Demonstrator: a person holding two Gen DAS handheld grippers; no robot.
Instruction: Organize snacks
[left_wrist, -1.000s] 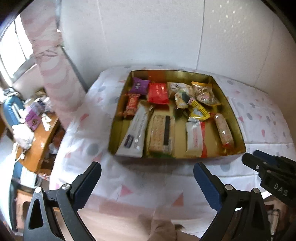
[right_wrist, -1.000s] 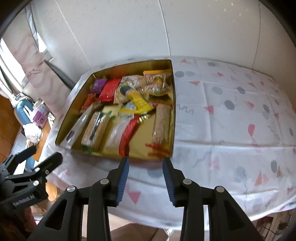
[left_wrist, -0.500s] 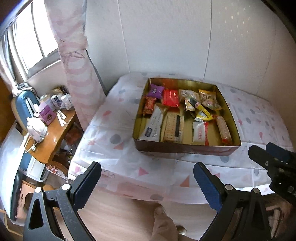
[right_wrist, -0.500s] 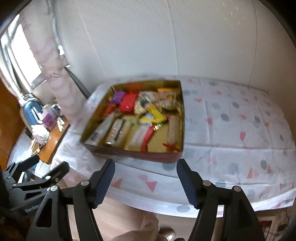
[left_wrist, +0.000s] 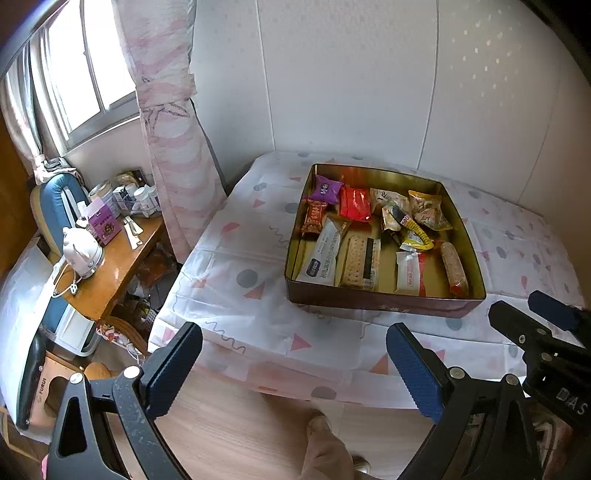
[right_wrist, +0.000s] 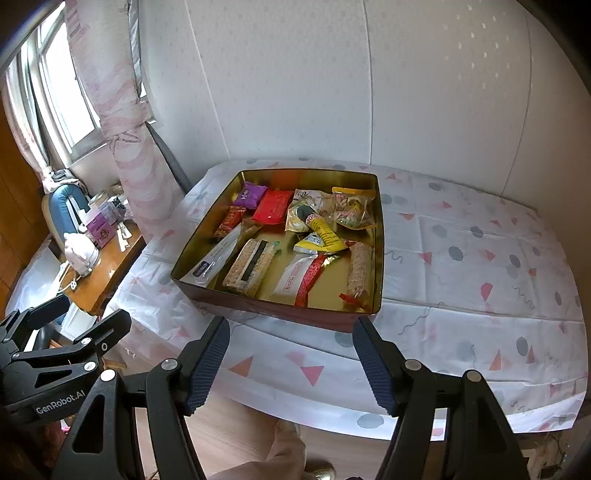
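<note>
A gold-lined tin (left_wrist: 384, 301) (right_wrist: 280, 314) stands on the patterned tablecloth (left_wrist: 240, 258) and holds several wrapped snacks. Among them are a purple packet (left_wrist: 325, 189), a red packet (right_wrist: 271, 206), a long white bar (left_wrist: 323, 253), a cracker pack (right_wrist: 251, 267) and a grain roll (right_wrist: 360, 271). My left gripper (left_wrist: 291, 336) hangs open in front of the table's near edge, short of the tin, with nothing between its fingers. Beside it, my right gripper (right_wrist: 291, 326) is also open and empty, back from the tin's front wall. Each gripper shows at the edge of the other's view.
A wooden side table (left_wrist: 110, 266) at the left carries a white kettle (left_wrist: 81, 251) and a purple box (left_wrist: 103, 225). A pink curtain (left_wrist: 173, 147) hangs between it and the white wall. The person's leg (left_wrist: 325, 443) and wood floor lie below the grippers.
Both grippers have drawn back and upward from the tin, which now looks smaller and farther. The right gripper's jaws have spread from a narrow gap to wide.
</note>
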